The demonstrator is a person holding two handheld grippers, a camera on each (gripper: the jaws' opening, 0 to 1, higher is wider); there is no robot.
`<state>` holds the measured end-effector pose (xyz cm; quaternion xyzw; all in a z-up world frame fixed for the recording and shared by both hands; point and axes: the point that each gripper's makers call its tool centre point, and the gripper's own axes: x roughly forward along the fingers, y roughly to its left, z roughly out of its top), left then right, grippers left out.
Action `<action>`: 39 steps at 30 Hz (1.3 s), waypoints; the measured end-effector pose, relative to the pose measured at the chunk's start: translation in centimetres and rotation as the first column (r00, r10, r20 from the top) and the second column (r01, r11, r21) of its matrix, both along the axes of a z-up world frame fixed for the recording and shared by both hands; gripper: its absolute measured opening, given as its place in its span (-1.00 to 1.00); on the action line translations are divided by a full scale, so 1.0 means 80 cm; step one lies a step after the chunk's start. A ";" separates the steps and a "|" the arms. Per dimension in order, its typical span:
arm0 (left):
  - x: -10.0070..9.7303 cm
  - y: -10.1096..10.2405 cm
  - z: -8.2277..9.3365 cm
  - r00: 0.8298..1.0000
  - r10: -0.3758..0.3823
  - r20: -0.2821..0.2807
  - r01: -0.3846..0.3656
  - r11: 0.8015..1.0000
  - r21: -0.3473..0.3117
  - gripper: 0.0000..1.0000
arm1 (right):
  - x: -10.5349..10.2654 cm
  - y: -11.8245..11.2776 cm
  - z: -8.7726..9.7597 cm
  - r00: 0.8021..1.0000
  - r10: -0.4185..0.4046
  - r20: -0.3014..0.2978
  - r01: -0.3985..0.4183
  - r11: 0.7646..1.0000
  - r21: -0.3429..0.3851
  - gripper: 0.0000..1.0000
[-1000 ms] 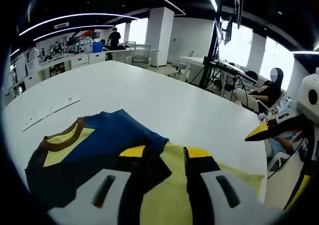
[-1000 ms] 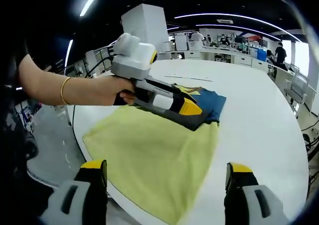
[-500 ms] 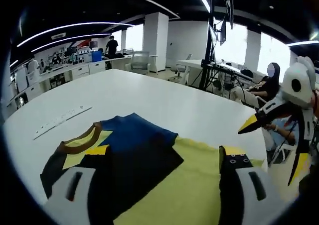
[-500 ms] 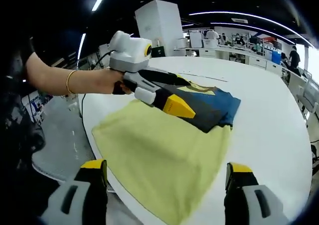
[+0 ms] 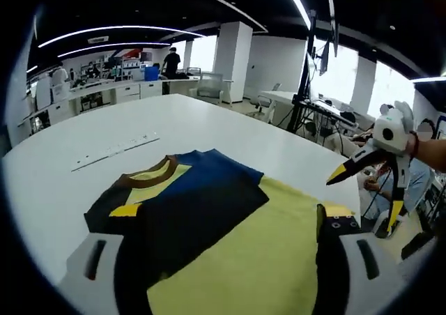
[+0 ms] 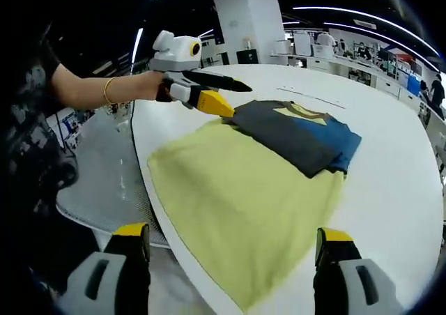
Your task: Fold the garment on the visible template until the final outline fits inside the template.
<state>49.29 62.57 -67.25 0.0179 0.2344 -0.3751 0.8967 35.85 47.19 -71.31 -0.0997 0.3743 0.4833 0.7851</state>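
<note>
**Folded T-shirt on the yellow template, both grippers clear**

The folded T-shirt [image 6: 300,139], dark grey and blue with a yellow neck panel, lies on the far end of the yellow template cloth [image 6: 237,203], which is spread on the round white table [image 6: 390,189]. The left gripper [image 6: 221,95] hovers above the table edge beside the shirt, jaws apart, empty. The right gripper [image 5: 362,186] hangs off the table's edge, jaws spread, holding nothing.
</note>
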 end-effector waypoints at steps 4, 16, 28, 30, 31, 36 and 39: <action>-0.021 0.029 -0.001 1.000 0.015 -0.014 -0.015 1.000 0.010 0.98 | -0.002 -0.004 -0.004 1.000 0.007 -0.006 -0.007 1.000 -0.012 0.99; -0.076 0.071 -0.005 0.999 0.032 -0.020 -0.032 0.999 0.021 0.97 | -0.013 -0.010 -0.021 0.999 0.039 -0.017 -0.040 0.996 -0.075 0.91; -0.145 0.105 -0.033 0.997 0.015 -0.075 -0.009 0.997 0.081 0.69 | -0.020 -0.018 -0.031 1.000 0.021 -0.020 -0.023 0.996 -0.082 0.70; -0.154 0.109 -0.037 0.996 0.021 -0.082 -0.015 0.997 0.080 0.62 | -0.021 -0.018 -0.032 0.999 0.026 -0.018 -0.028 0.996 -0.088 0.68; -0.158 0.110 -0.039 0.996 0.020 -0.088 -0.013 0.997 0.078 0.58 | -0.022 -0.018 -0.032 0.999 0.028 -0.016 -0.030 0.996 -0.090 0.66; -0.186 0.109 -0.059 0.994 -0.028 -0.109 0.040 0.993 0.107 0.34 | -0.025 -0.019 -0.038 0.999 0.034 -0.011 -0.035 0.994 -0.100 0.54; -0.198 0.109 -0.070 0.992 -0.057 -0.109 0.072 0.987 0.145 0.18 | -0.028 -0.022 -0.043 0.999 0.044 -0.005 -0.044 0.991 -0.124 0.52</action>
